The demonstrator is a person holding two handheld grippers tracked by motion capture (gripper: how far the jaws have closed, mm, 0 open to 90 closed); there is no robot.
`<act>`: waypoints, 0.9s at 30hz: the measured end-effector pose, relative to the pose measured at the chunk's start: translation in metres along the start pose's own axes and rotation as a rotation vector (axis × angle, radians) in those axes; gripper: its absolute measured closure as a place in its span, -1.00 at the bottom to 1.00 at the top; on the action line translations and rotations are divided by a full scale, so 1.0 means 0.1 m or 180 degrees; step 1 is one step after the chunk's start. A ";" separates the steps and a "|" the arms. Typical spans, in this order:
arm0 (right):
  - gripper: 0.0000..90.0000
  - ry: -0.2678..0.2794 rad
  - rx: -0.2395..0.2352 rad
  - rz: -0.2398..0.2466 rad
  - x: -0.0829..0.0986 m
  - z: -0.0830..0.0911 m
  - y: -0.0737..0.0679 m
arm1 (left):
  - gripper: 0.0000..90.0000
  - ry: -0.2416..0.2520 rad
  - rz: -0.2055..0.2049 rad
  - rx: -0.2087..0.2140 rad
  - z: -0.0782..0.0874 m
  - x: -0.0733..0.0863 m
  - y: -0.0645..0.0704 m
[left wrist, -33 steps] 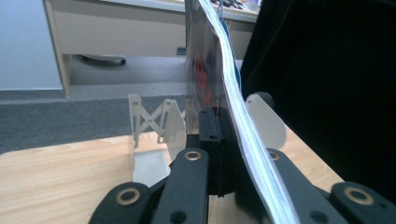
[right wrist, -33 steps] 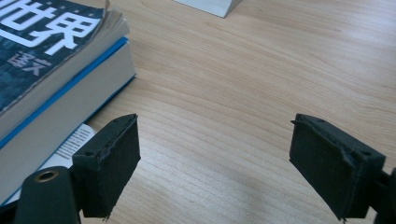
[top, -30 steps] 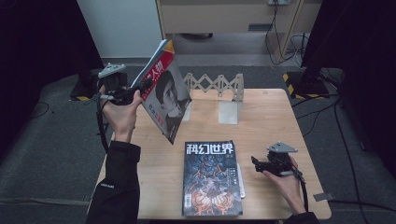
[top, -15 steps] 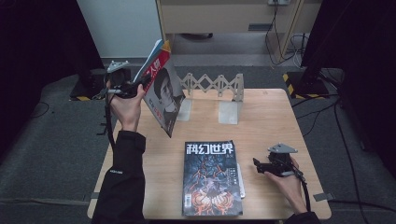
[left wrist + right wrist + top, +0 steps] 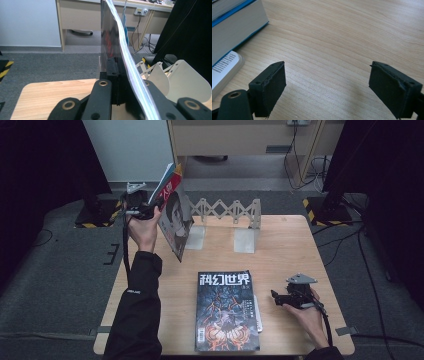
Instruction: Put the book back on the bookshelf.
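Magazine [image 5: 175, 217] clamped upright in left tongs [image 5: 150, 210]; right tongs [image 5: 276, 297] apart, well away.

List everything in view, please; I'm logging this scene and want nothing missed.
Glossy magazine with a face on its red-titled cover: one, red, white and grey, held up over the table's far left corner.
Dark magazine with white title characters: one, black and blue, flat on top of the stack at the near middle of the table.
Books beneath it: at least two, blue and white edges; exact count unclear.
Folding metal book rack: one, silver, far edge of the table.
Light wooden table: one, tan.
Left gripper: one, black, shut on the glossy magazine.
Right gripper: one, black, jaws open, low over bare wood right of the stack.
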State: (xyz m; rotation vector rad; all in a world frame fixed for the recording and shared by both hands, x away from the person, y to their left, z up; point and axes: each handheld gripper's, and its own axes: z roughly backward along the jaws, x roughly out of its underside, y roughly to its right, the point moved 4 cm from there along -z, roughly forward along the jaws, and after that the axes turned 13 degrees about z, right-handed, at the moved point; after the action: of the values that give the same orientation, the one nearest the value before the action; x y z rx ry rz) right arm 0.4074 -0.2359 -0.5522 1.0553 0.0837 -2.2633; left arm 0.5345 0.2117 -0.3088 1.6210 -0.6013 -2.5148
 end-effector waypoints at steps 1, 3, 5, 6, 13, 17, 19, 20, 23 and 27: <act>-0.68 -0.0002 0.0004 0.0009 0.00 -0.01 0.00 | 0.93 0.0007 0.0026 0.0002 -0.02 0.00 -0.01; -0.68 -0.0002 0.0002 0.0009 0.00 -0.01 0.00 | 0.93 0.0014 0.0061 -0.0004 -0.06 0.00 -0.03; -0.68 0.0001 0.0008 -0.0001 0.00 -0.01 0.00 | 0.93 0.0001 0.0060 -0.0043 -0.10 0.01 -0.04; -0.68 0.0000 0.0006 0.0000 0.00 -0.01 0.00 | 0.93 -0.0003 0.0040 -0.0055 -0.12 0.01 -0.04; -0.68 -0.0022 -0.0011 -0.0010 0.01 -0.02 0.00 | 0.93 -0.0019 -0.0010 -0.0136 -0.29 0.03 -0.02; -0.68 0.0002 -0.0003 -0.0015 0.01 -0.02 0.00 | 0.93 -0.0065 -0.0057 -0.0191 -0.39 0.09 -0.03; -0.68 0.0001 0.0003 -0.0022 0.01 -0.03 0.00 | 0.93 -0.0089 -0.0088 -0.0225 -0.44 0.12 -0.04; -0.68 0.0003 0.0000 -0.0021 0.01 -0.03 0.00 | 0.93 -0.0098 -0.0099 -0.0234 -0.45 0.13 -0.04; -0.68 0.0008 -0.0006 -0.0015 0.00 -0.03 0.01 | 0.93 -0.0096 -0.0174 -0.0285 -0.48 0.16 -0.05; -0.68 0.0002 -0.0004 0.0009 0.01 -0.03 0.01 | 0.93 -0.0020 -0.0170 -0.0294 -0.50 0.19 -0.07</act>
State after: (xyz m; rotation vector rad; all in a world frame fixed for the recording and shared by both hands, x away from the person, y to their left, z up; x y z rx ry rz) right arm 0.4099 -0.2363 -0.5550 1.0550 0.0839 -2.2600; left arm 0.5717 0.1988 -0.3453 1.6189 -0.4411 -2.5449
